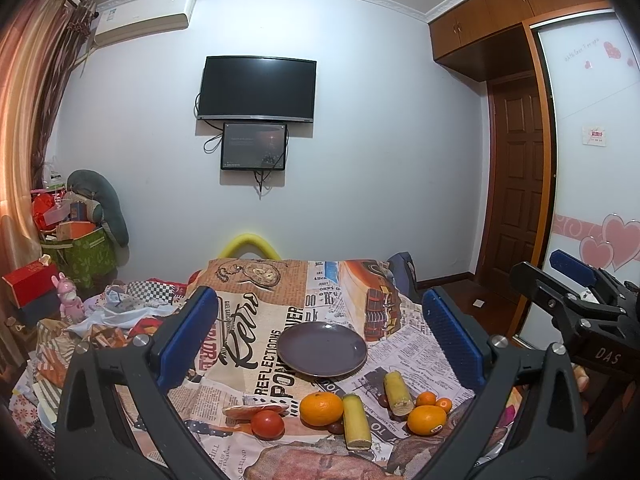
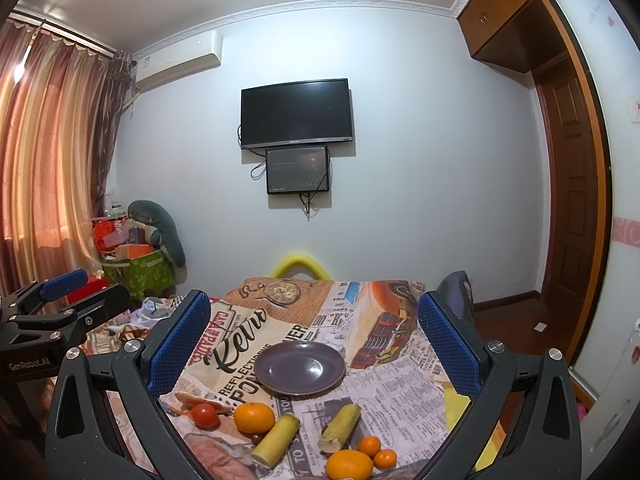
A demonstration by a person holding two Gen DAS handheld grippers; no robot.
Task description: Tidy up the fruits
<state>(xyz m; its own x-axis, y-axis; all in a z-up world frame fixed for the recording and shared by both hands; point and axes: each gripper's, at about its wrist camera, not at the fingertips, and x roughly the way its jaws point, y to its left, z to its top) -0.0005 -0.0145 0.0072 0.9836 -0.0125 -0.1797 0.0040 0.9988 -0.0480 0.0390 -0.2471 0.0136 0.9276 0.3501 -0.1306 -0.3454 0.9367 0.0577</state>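
Note:
An empty dark purple plate (image 1: 322, 348) (image 2: 299, 367) sits on the newspaper-print tablecloth (image 1: 412, 352). In front of it lie a red tomato (image 1: 267, 424) (image 2: 205, 415), a large orange (image 1: 321, 409) (image 2: 254, 417), two yellow-green cane pieces (image 1: 357, 420) (image 1: 397, 393) (image 2: 276, 438) (image 2: 340, 427), a second orange (image 1: 426, 420) (image 2: 349, 465) and two small tangerines (image 1: 425, 399) (image 2: 369, 445). My left gripper (image 1: 320, 336) is open and empty above them. My right gripper (image 2: 316, 344) is also open and empty; it shows at the right of the left wrist view (image 1: 568, 280).
A flat orange-red fruit piece (image 1: 256, 410) lies behind the tomato. Small dark fruits (image 1: 335, 427) sit between the orange and a cane piece. Clutter, boxes and a green bag (image 1: 80, 252) fill the left. A door (image 1: 516, 184) stands at right.

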